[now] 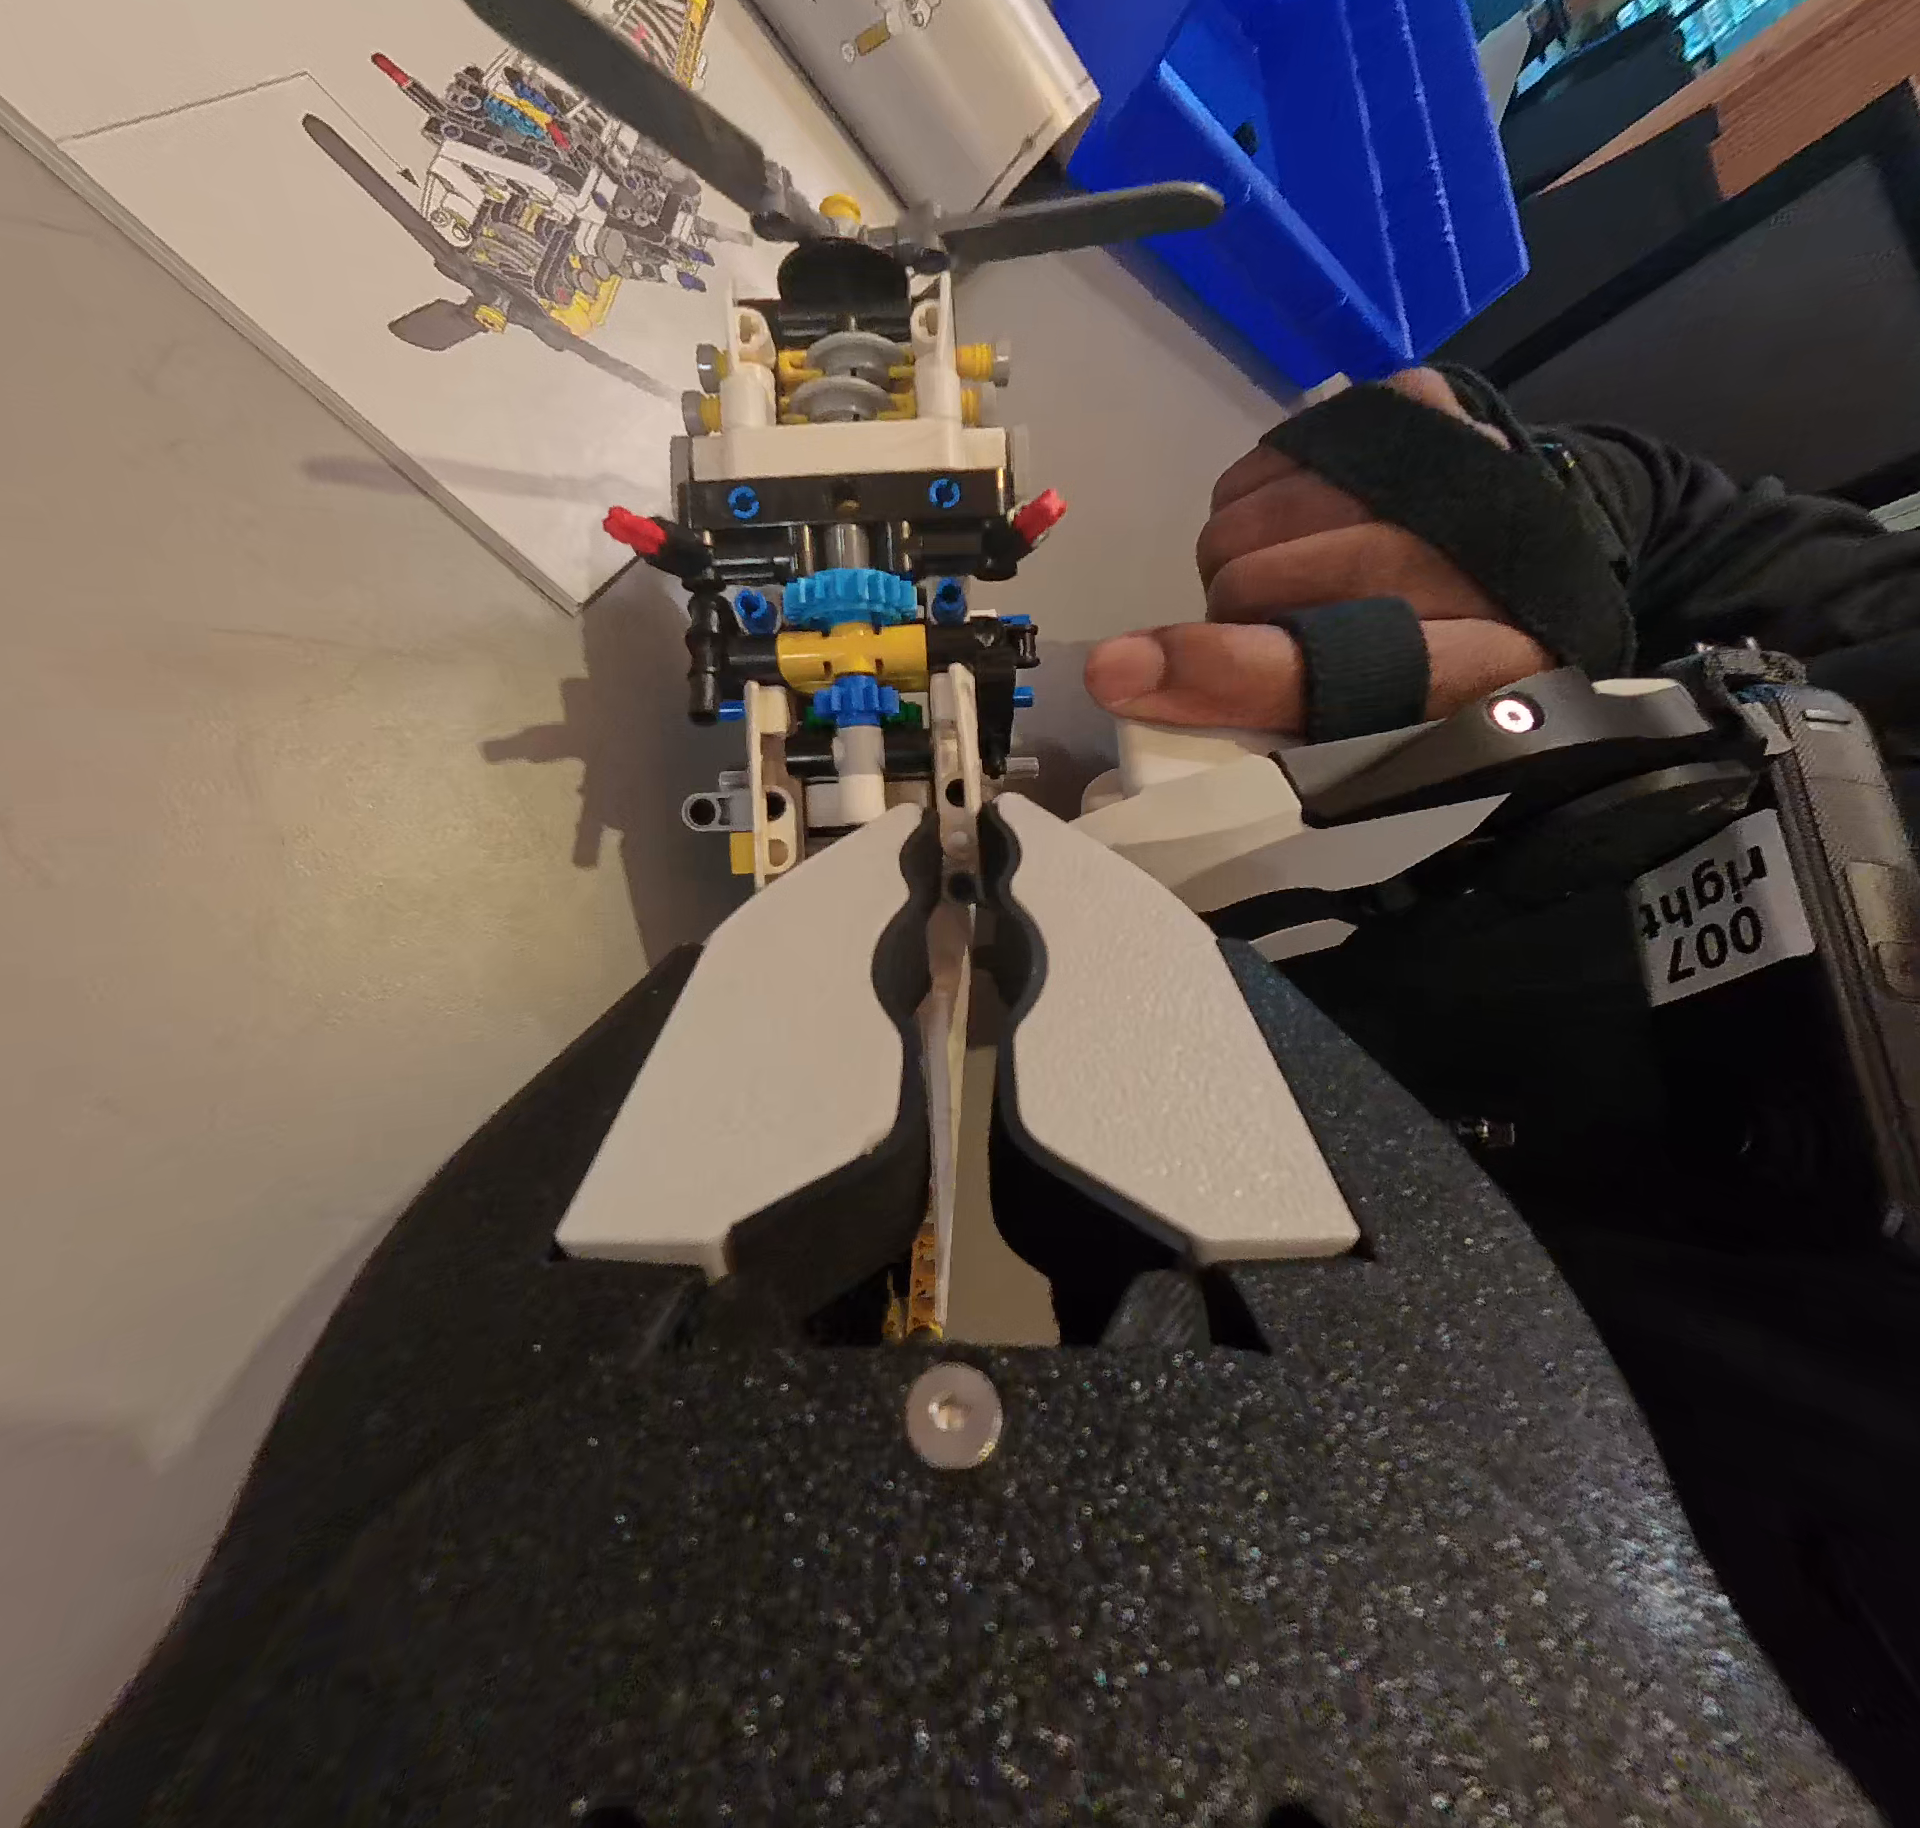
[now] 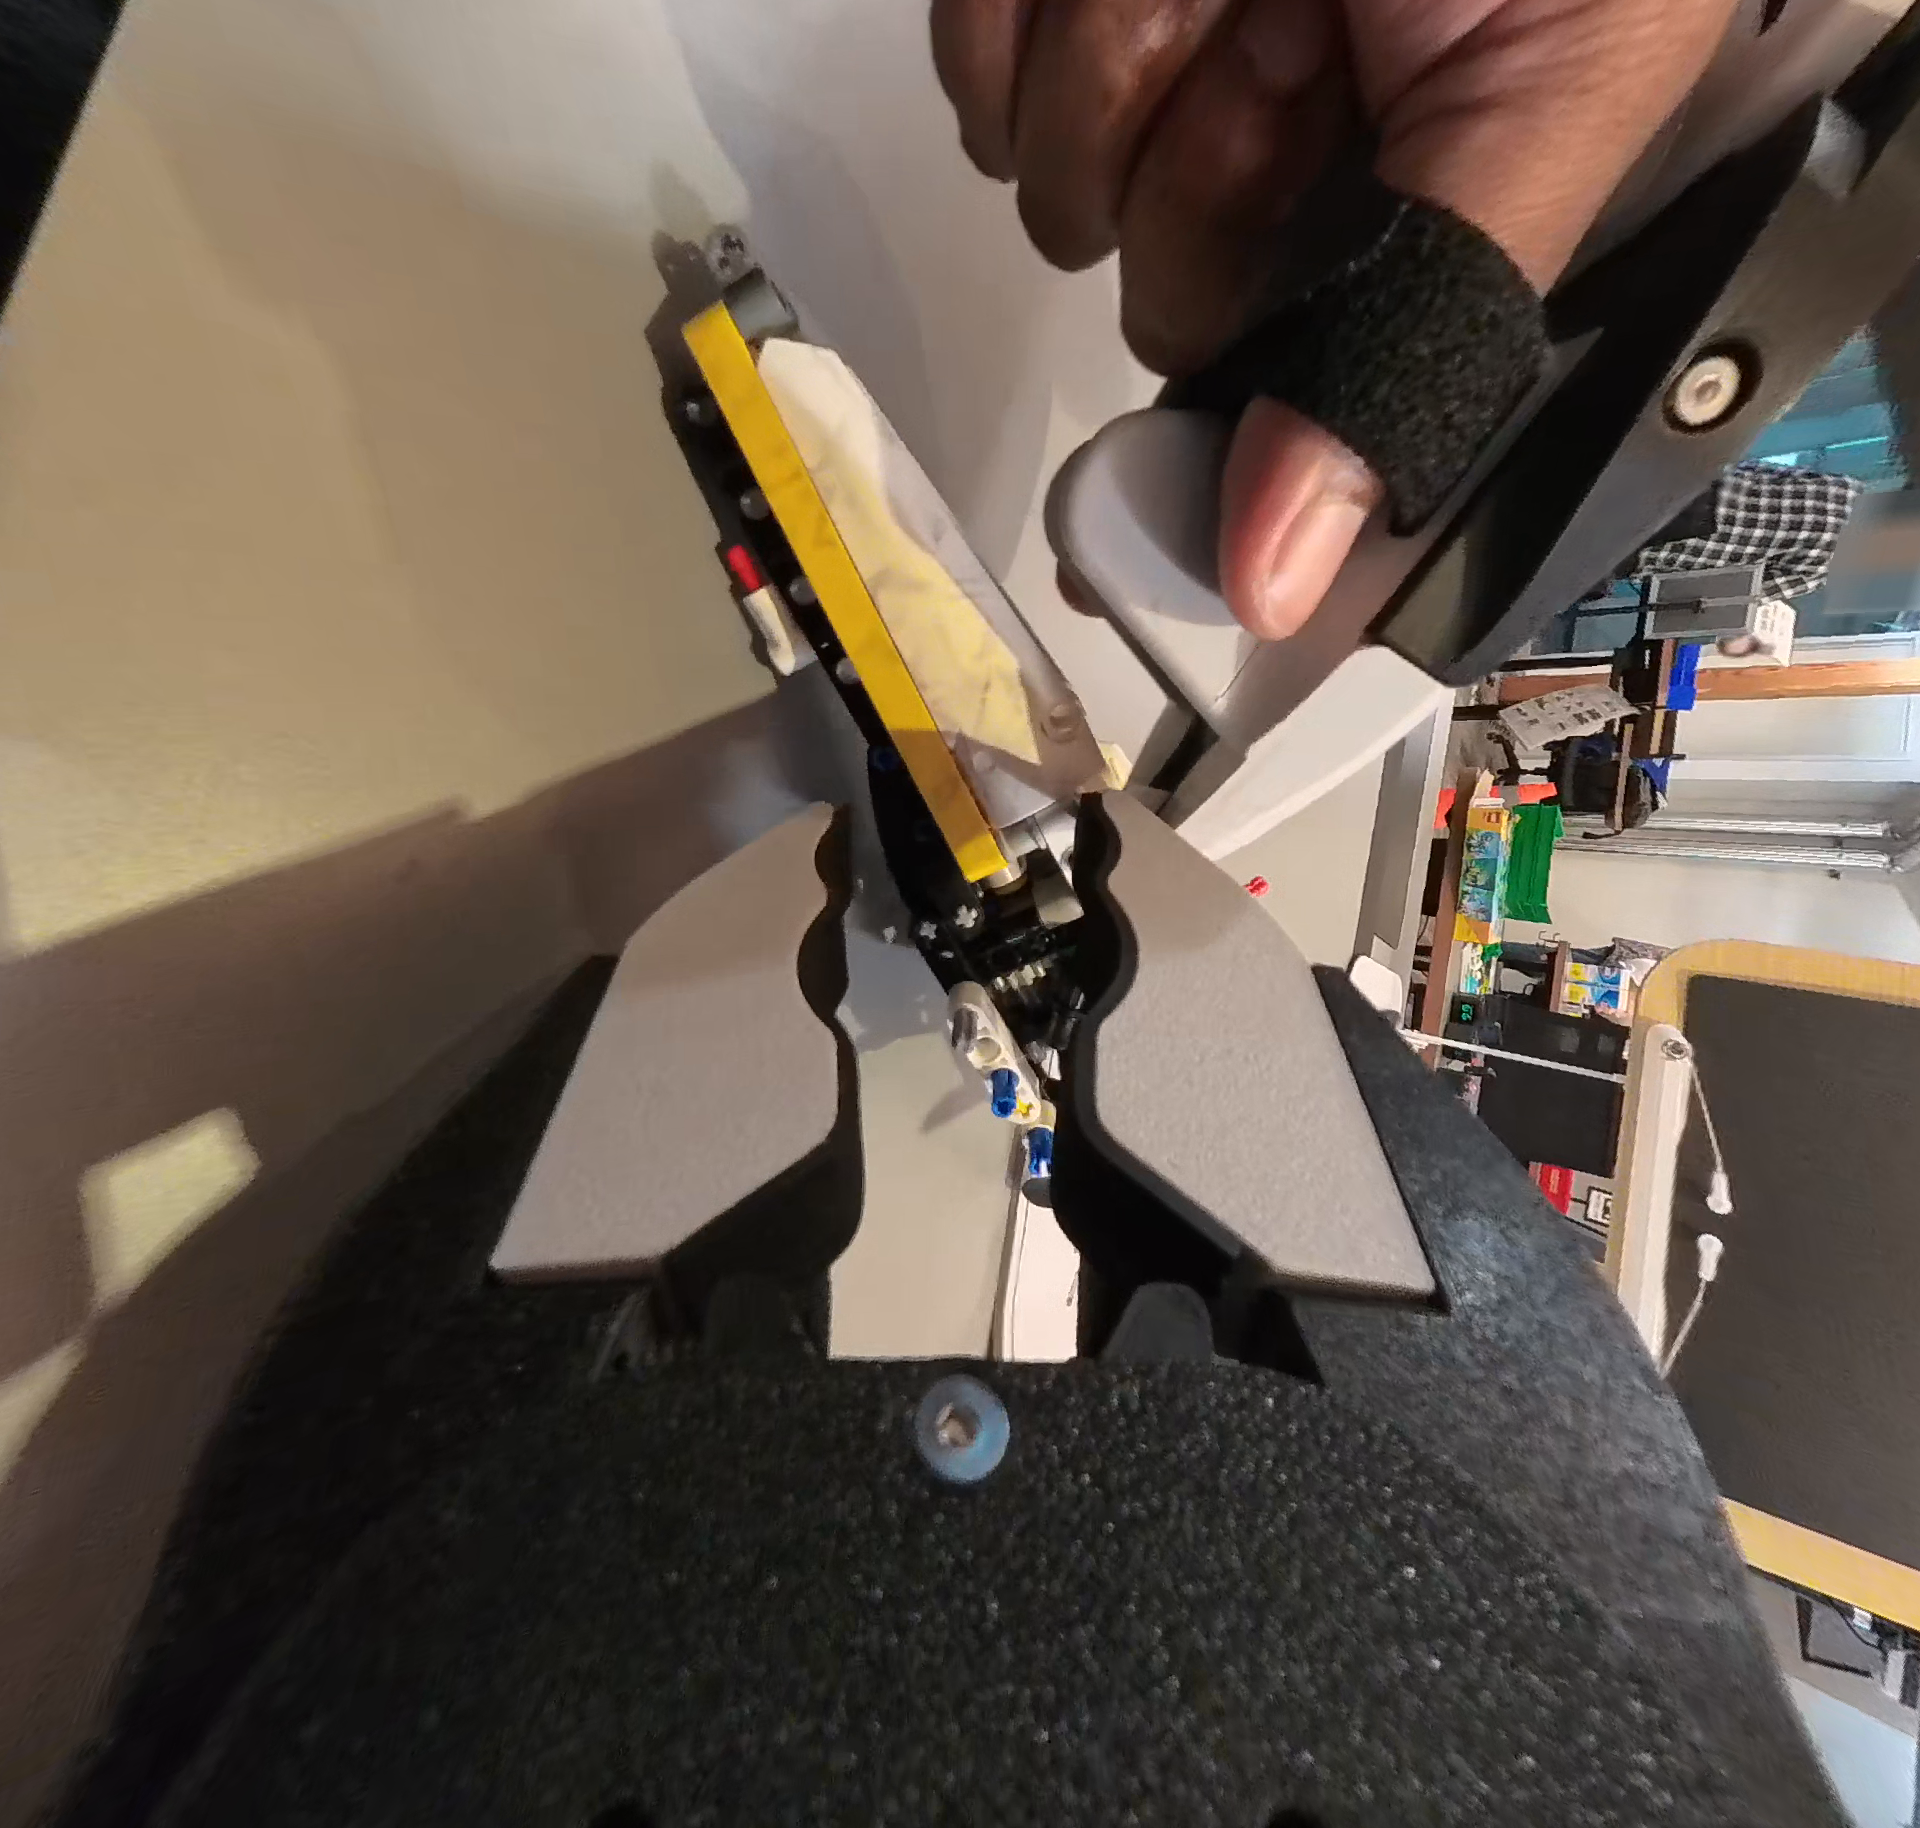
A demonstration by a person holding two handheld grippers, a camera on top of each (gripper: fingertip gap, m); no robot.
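Note:
My left gripper (image 1: 961, 833) is shut on a thin white beam (image 1: 954, 770) at the near end of a toy-brick helicopter model (image 1: 847, 531). The model has blue gears, a yellow block and grey rotor blades (image 1: 592, 53). In the right wrist view the model's yellow strip (image 2: 831, 552) and black frame run in between the fingers of my right gripper (image 2: 961, 822). That gripper is open. Its right pad sits close against the model, and bare table shows between the model and its left pad. A hand holds each gripper; the right gripper (image 1: 1107, 791) also shows beside the model in the left wrist view.
An open instruction booklet (image 1: 312, 220) lies on the grey table (image 1: 208, 843) behind the model. A blue plastic bin (image 1: 1299, 168) stands at the back right. Shelves and a wood-rimmed dark board (image 2: 1766, 1259) show far off in the right wrist view.

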